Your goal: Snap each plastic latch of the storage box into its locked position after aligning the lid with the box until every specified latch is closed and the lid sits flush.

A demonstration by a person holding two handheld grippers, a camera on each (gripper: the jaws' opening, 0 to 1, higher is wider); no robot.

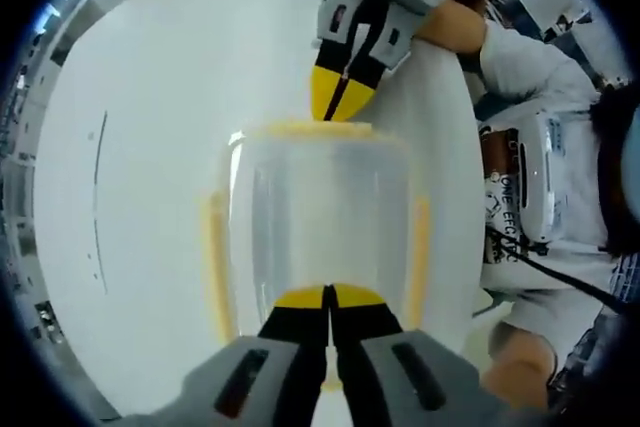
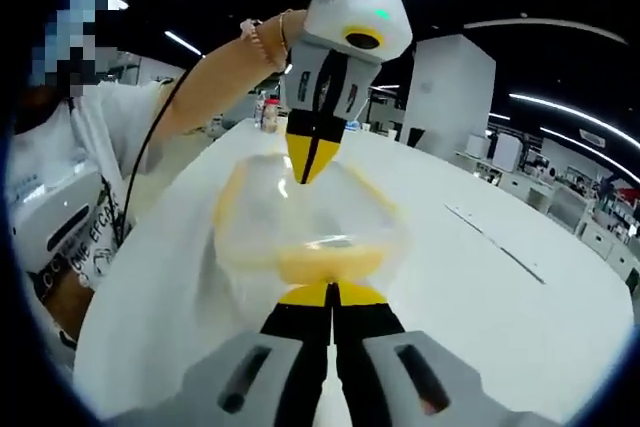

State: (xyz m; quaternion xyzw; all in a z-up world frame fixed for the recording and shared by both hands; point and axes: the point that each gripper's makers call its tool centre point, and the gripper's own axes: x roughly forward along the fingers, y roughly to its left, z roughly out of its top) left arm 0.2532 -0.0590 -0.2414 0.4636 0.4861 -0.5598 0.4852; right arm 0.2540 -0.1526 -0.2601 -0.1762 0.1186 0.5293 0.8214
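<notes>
**Both tools press opposite end latches of the clear box**

The storage box [image 1: 320,217], clear with a clear lid and yellow latches, sits on the white bench [image 1: 140,147] directly between the two tools. In the left gripper view, the left tool [image 1: 328,299] has its yellow-tipped jaws drawn together, nothing between them, the tips resting at the near end latch [image 1: 327,296]. Just beyond the far end of the box, the right tool [image 1: 340,97] points down with jaws likewise closed and empty, its tips touching the far end latch [image 1: 312,130]. Long yellow side latches [image 1: 215,267] run either side of the left tool's line.

In the right gripper view, the right tool [image 2: 327,294] sits at its own near latch [image 2: 325,265], and the left tool [image 2: 309,159] meets the box from the far end.

The step in hand looks like snapping the two end latches. To do it well, I judge each tool should push squarely on the latch's middle, both together so the box does not slide on the bench. Whether these latches have clicked home I cannot tell; the side latches would need checking too.
</notes>
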